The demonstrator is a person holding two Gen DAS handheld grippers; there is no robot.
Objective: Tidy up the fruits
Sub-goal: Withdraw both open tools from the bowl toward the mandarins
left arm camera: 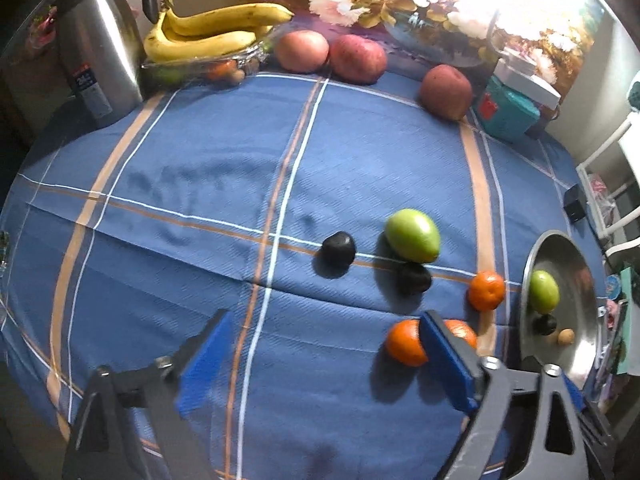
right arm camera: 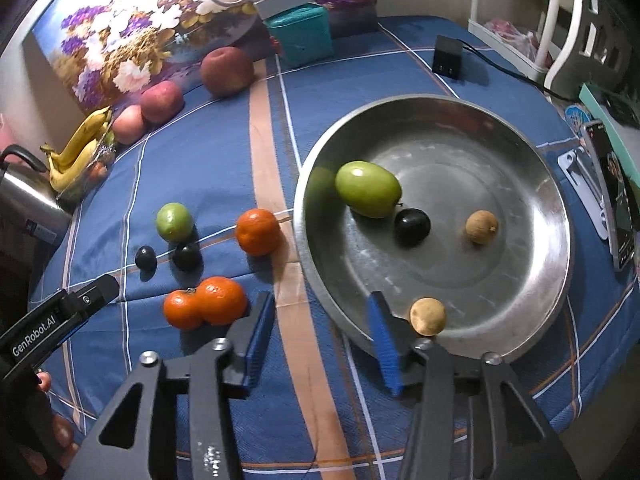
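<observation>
A steel bowl (right arm camera: 532,264) on the blue cloth holds a green fruit (right arm camera: 367,194), a dark plum (right arm camera: 412,226) and two small brown fruits (right arm camera: 482,227). Left of it lie three oranges (right arm camera: 257,232), a green fruit (right arm camera: 174,222) and two dark plums (right arm camera: 186,256). My right gripper (right arm camera: 320,332) is open and empty over the bowl's near rim. My left gripper (left arm camera: 324,352) is open and empty, with its right finger (left arm camera: 448,360) in front of two oranges (left arm camera: 406,342). The bowl (left arm camera: 576,256) shows at the right edge of the left wrist view.
At the back stand a steel kettle (left arm camera: 96,48), bananas (left arm camera: 216,28) on a glass dish, three red apples (left arm camera: 358,58), a teal box (left arm camera: 508,108) and a flowered panel. A black charger (right arm camera: 447,57) and a phone (right arm camera: 614,196) lie right.
</observation>
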